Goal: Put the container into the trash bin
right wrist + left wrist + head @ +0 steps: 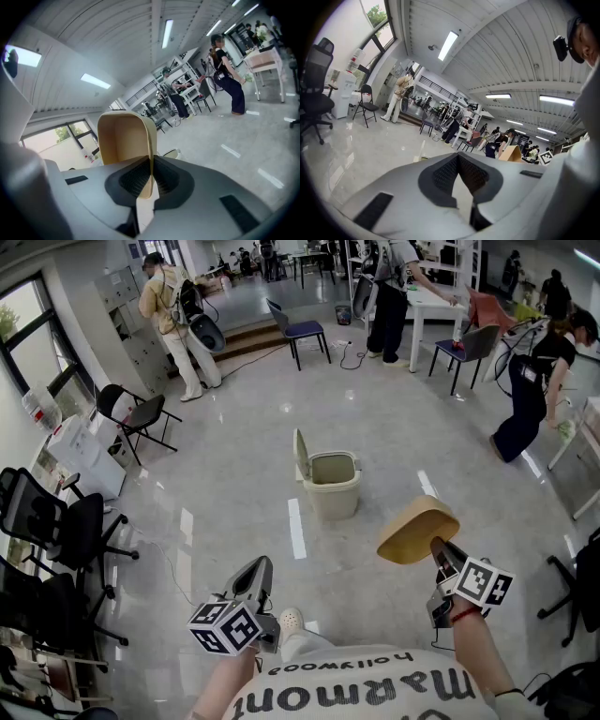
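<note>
Tan container (pixel 417 529), wall clamped in right gripper (pixel 439 549) jaws, 4 o'clock from trash bin (pixel 333 486) (left gripper (pixel 258 568) jaws together).

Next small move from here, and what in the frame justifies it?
Probably carry the right gripper forward and left toward the trash bin: it is shut on the container wall, held in the air, while the bin stands ahead with its lid open.

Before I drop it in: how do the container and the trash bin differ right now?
The container is tan and lidless; the trash bin is paler, its lid raised. The container hangs pinched by its wall in the right gripper; the trash bin stands on the floor. Both are open.
</note>
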Action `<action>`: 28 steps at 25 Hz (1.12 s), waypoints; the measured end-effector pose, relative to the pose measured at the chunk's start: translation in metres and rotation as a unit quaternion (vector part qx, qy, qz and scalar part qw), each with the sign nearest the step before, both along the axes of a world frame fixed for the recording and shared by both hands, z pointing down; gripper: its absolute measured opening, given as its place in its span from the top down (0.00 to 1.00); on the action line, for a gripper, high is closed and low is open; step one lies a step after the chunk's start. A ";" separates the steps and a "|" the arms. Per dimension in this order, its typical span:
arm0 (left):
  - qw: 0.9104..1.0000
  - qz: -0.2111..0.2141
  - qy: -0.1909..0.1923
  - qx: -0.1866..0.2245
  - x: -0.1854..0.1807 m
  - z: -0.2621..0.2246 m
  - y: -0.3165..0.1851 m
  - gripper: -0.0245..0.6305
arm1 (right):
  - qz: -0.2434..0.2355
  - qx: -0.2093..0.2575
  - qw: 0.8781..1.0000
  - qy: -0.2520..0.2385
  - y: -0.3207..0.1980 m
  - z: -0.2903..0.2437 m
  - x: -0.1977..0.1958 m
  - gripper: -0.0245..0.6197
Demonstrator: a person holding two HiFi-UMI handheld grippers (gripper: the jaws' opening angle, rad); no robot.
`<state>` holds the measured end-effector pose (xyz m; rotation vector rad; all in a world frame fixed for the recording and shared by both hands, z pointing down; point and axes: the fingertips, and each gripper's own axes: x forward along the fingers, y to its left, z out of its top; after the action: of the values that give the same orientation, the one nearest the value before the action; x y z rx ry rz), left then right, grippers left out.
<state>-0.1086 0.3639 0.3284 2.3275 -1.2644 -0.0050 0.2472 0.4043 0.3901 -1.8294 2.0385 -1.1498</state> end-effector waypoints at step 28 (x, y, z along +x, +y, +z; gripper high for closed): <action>0.999 -0.001 0.040 -0.022 0.011 0.010 -0.021 0.96 | -0.002 -0.053 0.995 -0.081 -0.006 0.032 -0.004 0.93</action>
<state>-0.0978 0.3425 0.3383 2.2659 -1.2152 -0.0703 0.2436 0.3978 0.4218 -1.7170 1.9257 -1.3837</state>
